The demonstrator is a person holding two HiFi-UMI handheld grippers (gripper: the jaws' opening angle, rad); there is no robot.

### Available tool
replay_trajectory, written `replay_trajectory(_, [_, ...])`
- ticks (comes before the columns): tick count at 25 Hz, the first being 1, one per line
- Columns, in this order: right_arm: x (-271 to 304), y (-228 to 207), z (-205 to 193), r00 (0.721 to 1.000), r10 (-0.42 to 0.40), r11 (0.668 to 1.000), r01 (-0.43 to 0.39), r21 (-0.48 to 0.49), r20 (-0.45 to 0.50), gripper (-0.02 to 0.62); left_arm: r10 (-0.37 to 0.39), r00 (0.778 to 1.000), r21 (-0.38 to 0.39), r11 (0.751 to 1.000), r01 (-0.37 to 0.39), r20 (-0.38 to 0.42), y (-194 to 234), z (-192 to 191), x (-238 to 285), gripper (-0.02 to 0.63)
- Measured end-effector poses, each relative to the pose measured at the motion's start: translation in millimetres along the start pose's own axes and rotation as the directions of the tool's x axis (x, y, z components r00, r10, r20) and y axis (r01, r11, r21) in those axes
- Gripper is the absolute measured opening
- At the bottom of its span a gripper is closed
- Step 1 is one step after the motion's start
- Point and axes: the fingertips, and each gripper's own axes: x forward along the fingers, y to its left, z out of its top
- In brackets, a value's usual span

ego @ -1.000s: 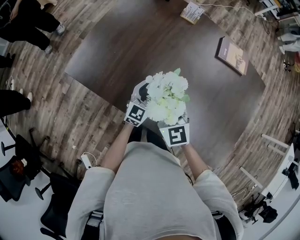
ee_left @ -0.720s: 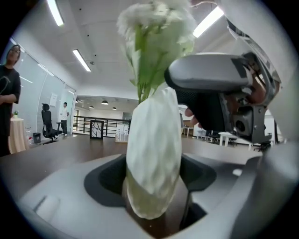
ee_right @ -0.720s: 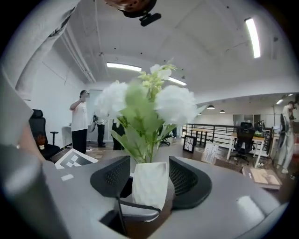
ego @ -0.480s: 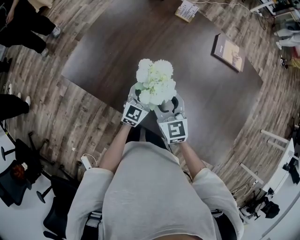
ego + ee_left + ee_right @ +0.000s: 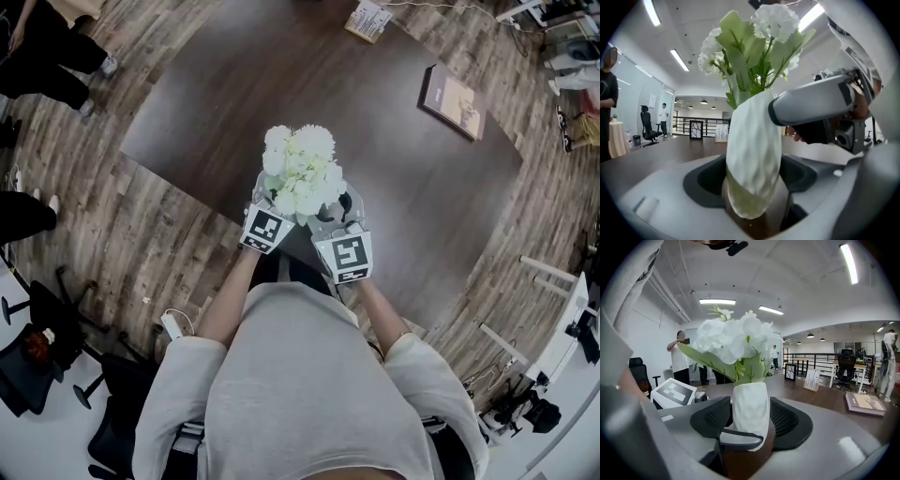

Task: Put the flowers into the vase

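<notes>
Spanning the vase (image 5: 750,411), right fingers (image 5: 790,420) gape; left fingers (image 5: 704,183) seemingly grip it.

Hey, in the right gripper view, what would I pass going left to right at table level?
Marker cube → white vase holding the flowers → dark framed panel → upright card → book.

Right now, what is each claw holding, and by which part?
The left claw grips the white vase by its lower body. The right claw holds nothing: its jaws stand open around the vase.
</notes>
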Motion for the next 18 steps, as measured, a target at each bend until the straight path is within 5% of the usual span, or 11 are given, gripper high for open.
replay_trajectory(18, [-23.8,1.1,-17.9,1.000,0.001,1.000,-0.001,0.005,-0.002,0.261,0.070,0.997,-0.021,0.997,-0.071,-0.034,-15.4,-15.9,-39.7,0.341])
